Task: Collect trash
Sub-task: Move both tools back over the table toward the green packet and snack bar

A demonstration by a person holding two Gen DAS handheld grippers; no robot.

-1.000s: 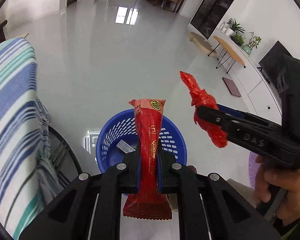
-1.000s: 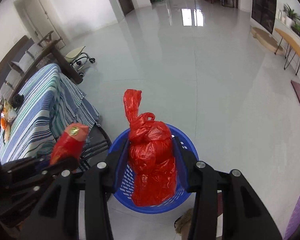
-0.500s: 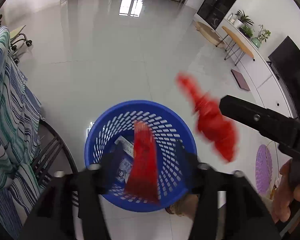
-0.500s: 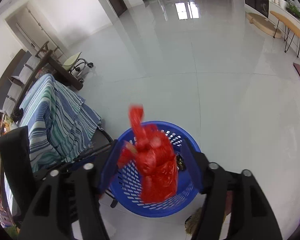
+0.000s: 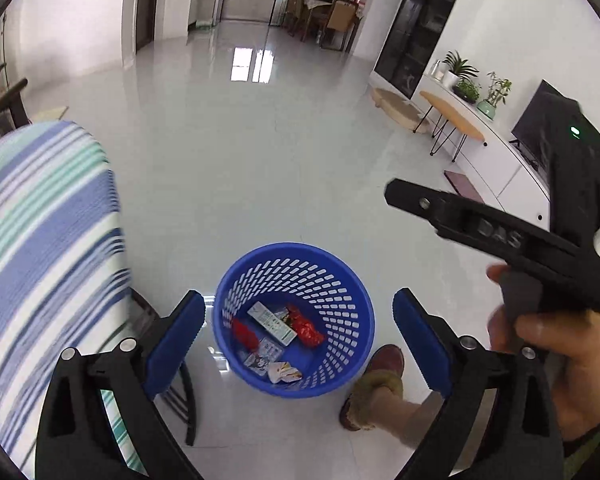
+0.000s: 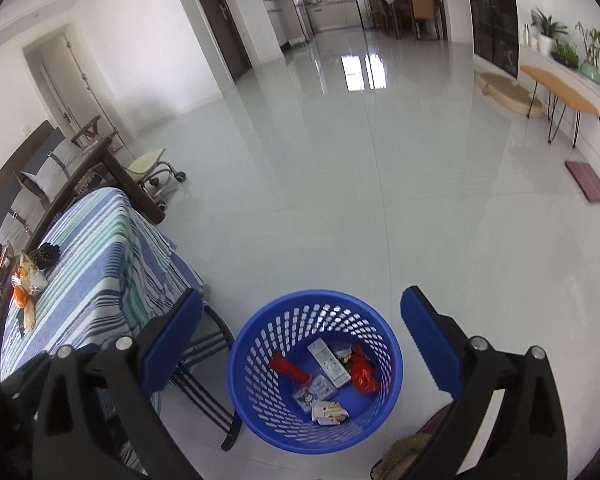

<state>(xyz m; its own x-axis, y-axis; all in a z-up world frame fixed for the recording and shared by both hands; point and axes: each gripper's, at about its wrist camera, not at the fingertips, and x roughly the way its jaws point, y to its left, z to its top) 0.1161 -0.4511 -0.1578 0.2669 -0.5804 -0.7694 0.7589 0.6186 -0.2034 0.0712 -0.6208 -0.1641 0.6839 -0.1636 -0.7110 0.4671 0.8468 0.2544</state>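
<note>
A blue perforated basket (image 5: 350,354) (image 6: 256,404) stands on the floor below both grippers. Inside lie a red wrapper (image 5: 244,334) (image 6: 290,370), a red plastic bag (image 5: 306,328) (image 6: 362,374), a white carton (image 5: 274,322) (image 6: 330,362) and other small packets. My left gripper (image 5: 298,324) is open and empty above the basket. My right gripper (image 6: 302,334) is open and empty above it too; it shows from the side in the left wrist view (image 5: 496,236), held by a hand.
A table with a blue striped cloth (image 5: 40,248) (image 6: 96,264) stands left of the basket, with small items (image 6: 30,280) on it. A person's slippered foot (image 5: 374,384) is right of the basket. Benches, plants and a TV line the right wall.
Both grippers opened and dropped the red wrapper and the red bag into the basket. Both grippers then rose higher above it.
</note>
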